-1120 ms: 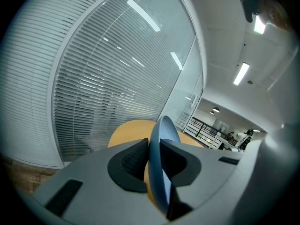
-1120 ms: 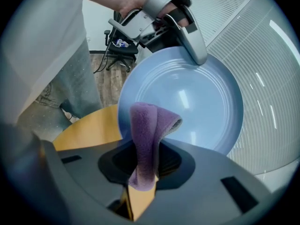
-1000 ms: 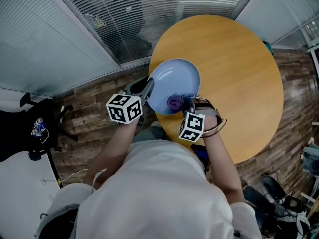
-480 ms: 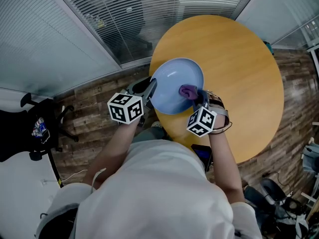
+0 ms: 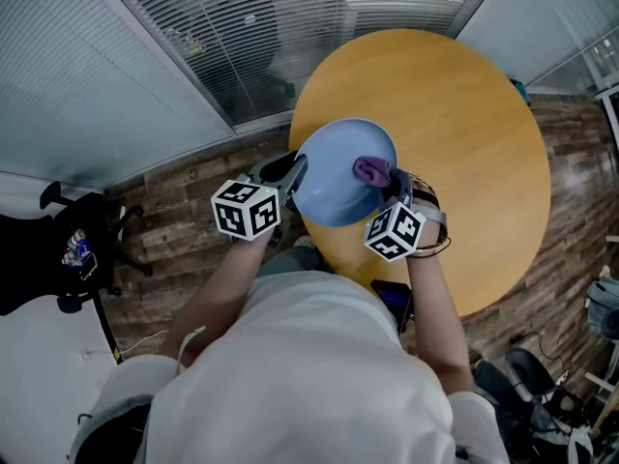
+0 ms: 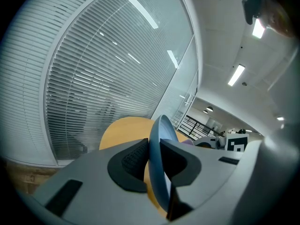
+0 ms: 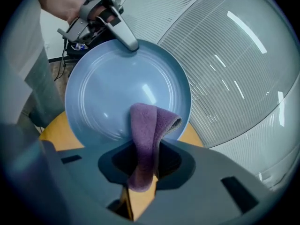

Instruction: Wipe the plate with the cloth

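Two grippers hold things up over the near left edge of the round table (image 5: 464,114). The left gripper (image 5: 293,174) has its jaws pressed tight on the rim of the blue plate (image 5: 338,177). In the left gripper view the plate shows edge-on, like a thin blue curve standing almost straight up between the two dark pads, with the table behind it. The plate is off the table and tipped up. Its hollow side faces the right gripper (image 5: 389,188), and its back faces out past the left side of the table, toward the window blinds (image 5: 290,17). The plate is round, so it has no long side. The right gripper pinches the purple cloth (image 5: 372,170) between jaws that are close together. The cloth is a long, narrow, folded strip. It runs from the jaws up to the plate, and its bent top end lies on the hollow side near the rim closest to the right gripper. The bottom end of the cloth goes down into the jaws and is hard to see there. In the head view the person's white sleeves and body cover the near edge of the table, and the plate hides part of the left gripper's jaws. A wood floor (image 5: 193,191) shows left of the table.
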{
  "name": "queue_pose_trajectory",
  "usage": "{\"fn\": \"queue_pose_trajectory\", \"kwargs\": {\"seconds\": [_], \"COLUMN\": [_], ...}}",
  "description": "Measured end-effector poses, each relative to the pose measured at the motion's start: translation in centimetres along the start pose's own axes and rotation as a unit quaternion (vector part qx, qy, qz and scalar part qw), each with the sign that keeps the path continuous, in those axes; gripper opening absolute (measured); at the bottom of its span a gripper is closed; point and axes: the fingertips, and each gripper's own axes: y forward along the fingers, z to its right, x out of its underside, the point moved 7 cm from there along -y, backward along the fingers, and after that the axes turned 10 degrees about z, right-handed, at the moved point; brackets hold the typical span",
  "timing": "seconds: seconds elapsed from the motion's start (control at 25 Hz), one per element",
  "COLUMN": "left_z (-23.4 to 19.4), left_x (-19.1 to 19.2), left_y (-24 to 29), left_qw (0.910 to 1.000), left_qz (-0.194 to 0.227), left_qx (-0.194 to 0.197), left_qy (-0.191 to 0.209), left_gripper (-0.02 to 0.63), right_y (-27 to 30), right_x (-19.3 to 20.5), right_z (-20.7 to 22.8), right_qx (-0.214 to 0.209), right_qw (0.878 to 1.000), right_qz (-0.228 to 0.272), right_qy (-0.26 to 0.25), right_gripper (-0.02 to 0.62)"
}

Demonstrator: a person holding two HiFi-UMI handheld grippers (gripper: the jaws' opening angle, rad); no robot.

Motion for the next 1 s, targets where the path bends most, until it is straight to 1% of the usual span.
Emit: {"fn": "queue_pose_trajectory", "kwargs": {"seconds": [0.12, 0.28, 0.36, 0.52, 0.72, 0.84, 0.92, 1.0], "left_z": [-0.1, -0.1, -0.2, -0.5, -0.7, -0.6, -0.3, -0.2], "left_x": [0.3, 0.8, 1.0, 1.6, 1.7, 1.7, 1.7, 1.7], "left_y": [-0.3, -0.6, -0.6, -0.7, -0.7, -0.8, -0.8, -0.9], "left_qw": [1.0, 0.9999, 0.9999, 0.9997, 0.9997, 0.9997, 0.9997, 0.9998], "left_qz": [-0.006, -0.012, -0.016, -0.021, -0.019, -0.019, -0.019, -0.019], "left_qx": [-0.001, -0.002, -0.002, -0.005, -0.008, -0.006, -0.004, -0.002], "left_qy": [0.002, 0.001, -0.001, -0.005, -0.015, -0.014, -0.011, -0.01], "left_gripper": [0.064, 0.066, 0.066, 0.067, 0.067, 0.067, 0.069, 0.069], "right_y": [0.0, 0.1, 0.1, 0.1, -0.2, -0.4, -0.5, -0.5], "right_x": [-0.9, -2.6, -3.6, -5.7, -8.3, -9.3, -9.5, -9.4], "right_z": [-1.4, -2.9, -3.5, -5.2, -7.1, -8.0, -8.2, -8.0], "right_qx": [-0.015, -0.03, -0.038, -0.055, -0.077, -0.086, -0.087, -0.087], "right_qw": [1.0, 0.999, 0.998, 0.992, 0.984, 0.979, 0.978, 0.979], "right_qz": [0.01, 0.028, 0.038, 0.059, 0.088, 0.099, 0.101, 0.101], "right_qy": [-0.004, -0.022, -0.04, -0.094, -0.131, -0.156, -0.161, -0.154], "right_gripper": [0.089, 0.089, 0.089, 0.089, 0.089, 0.089, 0.089, 0.089]}}
